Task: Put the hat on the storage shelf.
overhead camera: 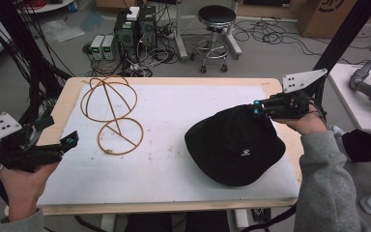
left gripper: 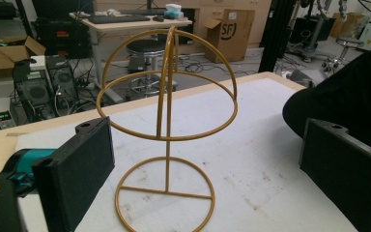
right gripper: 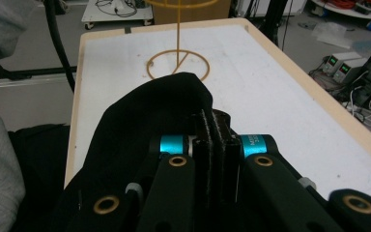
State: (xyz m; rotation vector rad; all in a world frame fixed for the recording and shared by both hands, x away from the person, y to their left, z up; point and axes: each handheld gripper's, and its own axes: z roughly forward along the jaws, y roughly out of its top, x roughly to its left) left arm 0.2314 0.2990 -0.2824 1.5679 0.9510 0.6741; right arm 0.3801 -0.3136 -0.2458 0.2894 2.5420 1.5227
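A black bucket hat (overhead camera: 234, 145) with a small white logo lies on the right half of the white mat (overhead camera: 174, 111). My right gripper (overhead camera: 257, 108) is shut on the hat's far edge; in the right gripper view the jaws pinch the black fabric (right gripper: 164, 106) together. A gold wire hat stand (overhead camera: 110, 113) is upright on the mat's left part, with a round base and a domed top (left gripper: 166, 87). My left gripper (overhead camera: 70, 140) hovers at the table's left edge, open, facing the stand with its pads (left gripper: 79, 166) wide apart and nothing between them.
The mat covers a wooden table (overhead camera: 270, 84). Beyond the table stand a stool (overhead camera: 216, 29), computer boxes (overhead camera: 135, 29) and cables on the floor. A grey-sleeved arm (overhead camera: 326, 183) comes in at the lower right. Another white table (overhead camera: 355, 96) stands to the right.
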